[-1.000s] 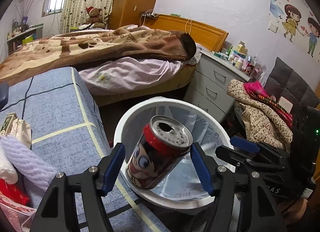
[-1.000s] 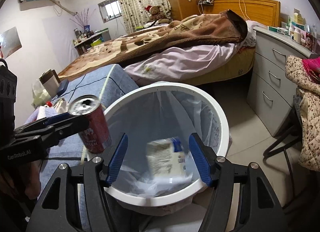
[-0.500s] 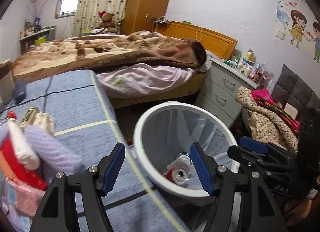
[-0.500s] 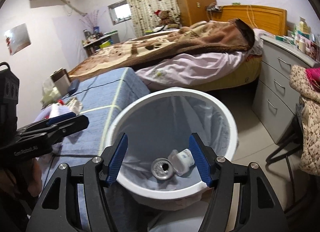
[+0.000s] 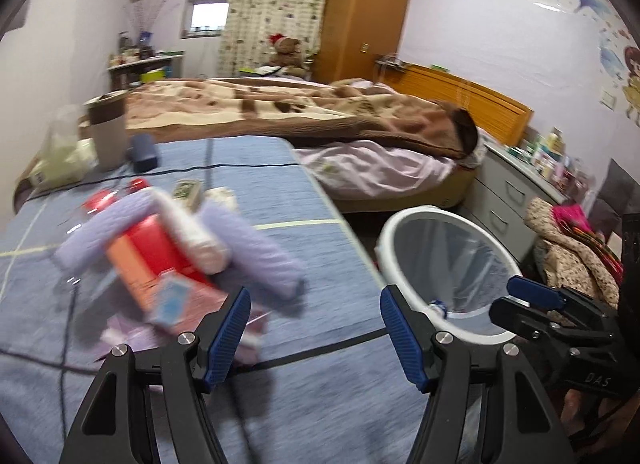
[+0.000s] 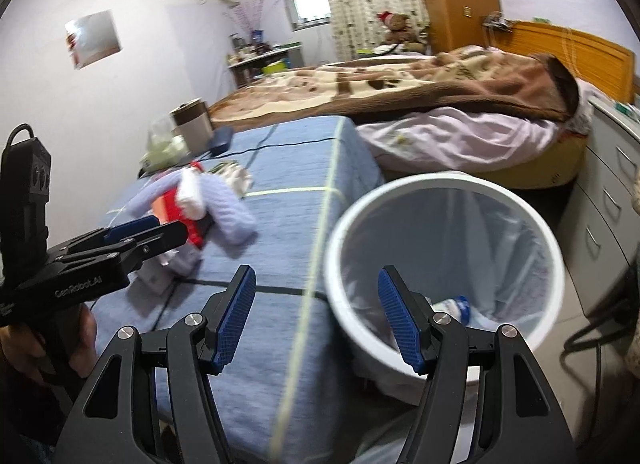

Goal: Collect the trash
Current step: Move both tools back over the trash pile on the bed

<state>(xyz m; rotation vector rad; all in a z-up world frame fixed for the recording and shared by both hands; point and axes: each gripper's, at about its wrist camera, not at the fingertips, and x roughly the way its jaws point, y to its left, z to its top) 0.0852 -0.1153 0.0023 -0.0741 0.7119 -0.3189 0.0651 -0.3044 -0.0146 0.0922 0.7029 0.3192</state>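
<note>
While both grippers (left (image 5: 314, 330), right (image 6: 316, 318)) gape empty, lined bin (image 6: 444, 184) beside blue table (image 6: 296, 200).

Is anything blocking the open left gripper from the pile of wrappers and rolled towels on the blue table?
Nothing visible. The left gripper is empty, and only bare blue tablecloth lies between it and the pile of red wrappers and lilac rolled towels. The white lined bin stands off to the side.
</note>
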